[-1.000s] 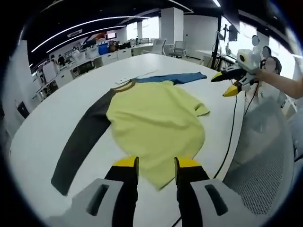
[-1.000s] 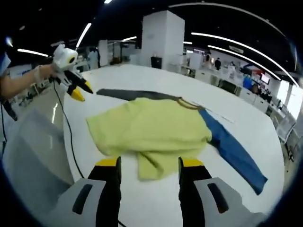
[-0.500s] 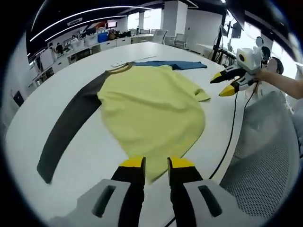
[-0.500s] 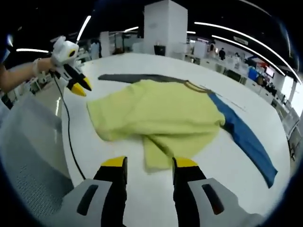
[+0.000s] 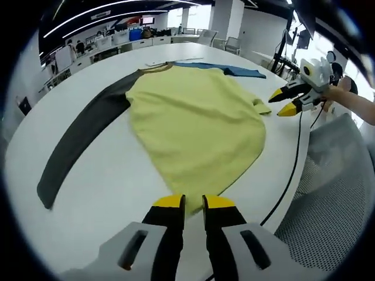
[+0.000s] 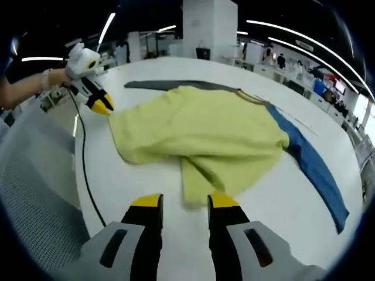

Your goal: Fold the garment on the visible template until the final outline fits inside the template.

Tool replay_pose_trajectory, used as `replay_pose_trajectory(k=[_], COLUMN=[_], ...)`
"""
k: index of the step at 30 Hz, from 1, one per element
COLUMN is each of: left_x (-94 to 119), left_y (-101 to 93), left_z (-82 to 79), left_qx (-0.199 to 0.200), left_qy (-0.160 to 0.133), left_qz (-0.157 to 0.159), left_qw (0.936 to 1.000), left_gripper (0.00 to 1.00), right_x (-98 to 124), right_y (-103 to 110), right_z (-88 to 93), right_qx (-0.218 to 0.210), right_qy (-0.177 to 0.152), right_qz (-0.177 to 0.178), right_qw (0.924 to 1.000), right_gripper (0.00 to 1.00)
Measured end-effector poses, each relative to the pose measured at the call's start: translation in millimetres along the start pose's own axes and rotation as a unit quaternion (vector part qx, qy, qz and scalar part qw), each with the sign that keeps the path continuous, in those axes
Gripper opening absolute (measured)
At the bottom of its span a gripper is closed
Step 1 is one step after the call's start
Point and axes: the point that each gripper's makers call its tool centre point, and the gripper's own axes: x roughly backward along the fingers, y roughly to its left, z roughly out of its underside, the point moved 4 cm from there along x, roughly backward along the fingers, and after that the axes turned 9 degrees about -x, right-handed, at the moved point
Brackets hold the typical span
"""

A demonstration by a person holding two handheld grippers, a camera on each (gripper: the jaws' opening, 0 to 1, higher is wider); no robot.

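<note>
— As you look across from the left, what's on the desk (image 5: 88,193)?

— My long-sleeved shirt (image 5: 193,123) lies spread on the white desk: a dark grey sleeve (image 5: 76,146) stretched out to the left, the yellow body in the middle, the blue sleeve (image 5: 225,69) running off at the far side. No template outline is plain enough for me to make out.

— And your tools?

— My left tool (image 5: 193,203) has dropped closer to the hem (image 5: 196,190) over the last second, and its jaws have narrowed to a slim gap with the yellow hem edge right at their tips. I can't tell whether cloth is pinched yet. My right tool (image 6: 184,202) has done the same at the turned-over flap (image 6: 202,175) on its side; its jaws are part open, holding nothing that I can see.

— So what does that mean?

— I judge both tools are closing in for the first grasp. No fold is made yet; both sleeves lie out straight.
</note>
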Motion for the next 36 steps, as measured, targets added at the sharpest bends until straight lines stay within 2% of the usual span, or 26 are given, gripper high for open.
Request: replay_pose_trajectory(k=[9,14,21,24,25,26,27,36], left_x=[2,1,-4,-6,-8,-7,-8,-10], left_y=[4.0,6.5,-1.4,-2.1,0.8,-0.1,0.9,1.4], left_z=[4.8,7.1,10.7,12.4,10.8,14.1,13.0,13.0], left_qx=[0.006,0.012,0.013,0.018,0.011,0.021,0.021,0.014], left_qy=[0.006,0.009,0.018,0.020,0.011,0.022,0.017,0.023], left_qz=[-0.005,-0.007,0.003,0.005,0.002,0.003,0.003,-0.001], left_qw=[1.0000,0.9999,0.9998,0.9996,0.9999,0.9995,0.9996,0.9996], left_gripper=[0.10,0.13,0.14,0.14,0.14,0.14,0.14,0.06], right_x=[-9,-11,-14,-15,-15,-15,-16,-16], right_y=[-3,-5,-5,-4,-4,-5,-5,-6], right_z=[2.8,4.0,6.2,8.0,8.5,8.9,9.5,9.1], right_qx=[0.010,0.012,0.011,0.014,0.020,0.022,0.025,0.024], right_qy=[0.014,0.016,0.020,0.022,0.021,0.022,0.023,0.016], right_qz=[0.004,0.006,0.008,0.008,0.010,0.011,0.011,0.014], right_qw=[0.9998,0.9998,0.9997,0.9996,0.9995,0.9994,0.9993,0.9995], right_gripper=[0.25,0.23,0.22,0.22,0.22,0.22,0.22,0.18])
